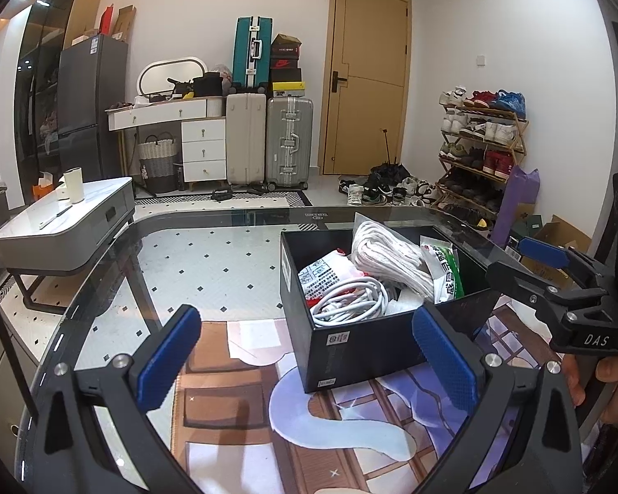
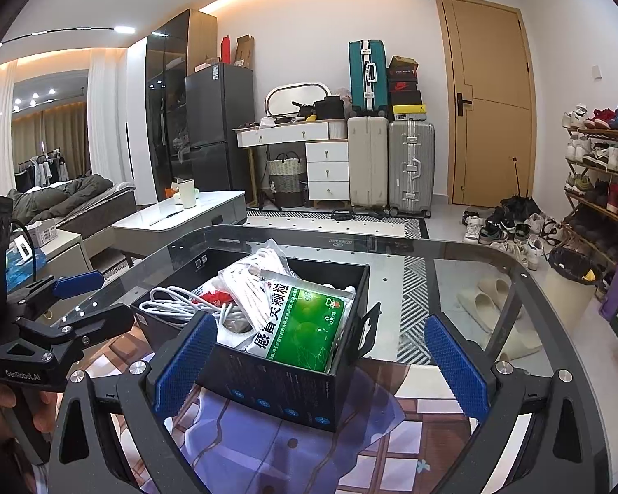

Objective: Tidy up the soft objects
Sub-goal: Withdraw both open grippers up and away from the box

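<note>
A black box (image 1: 350, 341) stands on the glass table (image 1: 210, 255). It holds a coiled white cable (image 1: 350, 300), a bagged white rope bundle (image 1: 387, 255), a red-and-white packet (image 1: 325, 271) and a green medicine packet (image 1: 445, 271). The box (image 2: 284, 391), the cable (image 2: 173, 306), the rope bundle (image 2: 251, 288) and the green packet (image 2: 305, 329) also show in the right wrist view. My left gripper (image 1: 309, 362) is open and empty in front of the box. My right gripper (image 2: 321, 358) is open and empty around the box's near corner. Each gripper shows in the other's view, the right (image 1: 527, 271) and the left (image 2: 90, 300).
A printed mat (image 1: 309, 432) lies under the box. The table's far edge (image 2: 350, 234) curves ahead. Beyond are a white coffee table (image 1: 62, 222), suitcases (image 1: 268, 140), a shoe rack (image 1: 482, 148), slippers (image 2: 494, 313) under the glass and a bed (image 2: 70, 197).
</note>
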Demonstrator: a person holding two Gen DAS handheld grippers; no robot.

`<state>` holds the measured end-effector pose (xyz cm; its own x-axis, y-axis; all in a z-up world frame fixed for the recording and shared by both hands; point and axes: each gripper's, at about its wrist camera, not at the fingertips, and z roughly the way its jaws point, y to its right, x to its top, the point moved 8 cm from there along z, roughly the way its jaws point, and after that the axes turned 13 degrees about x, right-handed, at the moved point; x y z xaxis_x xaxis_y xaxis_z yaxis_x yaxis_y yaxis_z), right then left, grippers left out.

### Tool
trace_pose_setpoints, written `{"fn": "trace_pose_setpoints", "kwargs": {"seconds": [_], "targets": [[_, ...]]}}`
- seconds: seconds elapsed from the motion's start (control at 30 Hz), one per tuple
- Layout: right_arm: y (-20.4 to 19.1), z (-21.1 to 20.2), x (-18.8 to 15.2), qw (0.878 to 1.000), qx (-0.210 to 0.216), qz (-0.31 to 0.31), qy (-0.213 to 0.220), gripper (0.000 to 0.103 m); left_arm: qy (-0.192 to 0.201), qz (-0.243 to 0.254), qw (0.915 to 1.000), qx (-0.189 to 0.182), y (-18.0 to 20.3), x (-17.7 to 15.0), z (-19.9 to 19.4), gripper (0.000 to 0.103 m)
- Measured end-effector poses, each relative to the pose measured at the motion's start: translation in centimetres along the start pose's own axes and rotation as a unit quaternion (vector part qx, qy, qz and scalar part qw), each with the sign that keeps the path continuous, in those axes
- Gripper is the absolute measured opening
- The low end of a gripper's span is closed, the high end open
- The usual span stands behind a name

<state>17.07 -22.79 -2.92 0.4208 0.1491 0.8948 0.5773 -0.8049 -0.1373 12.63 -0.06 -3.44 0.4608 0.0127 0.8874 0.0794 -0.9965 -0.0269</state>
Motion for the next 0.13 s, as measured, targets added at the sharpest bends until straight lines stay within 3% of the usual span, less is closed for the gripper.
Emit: {"fn": "trace_pose_setpoints", "kwargs": {"seconds": [0.13], "targets": [[0.02,-0.02,0.02,1.000,0.000,-0.001,0.000,0.102,0.002,0.001,1.0000,0.001,0.07,0.00,-0.14,0.103]]}}
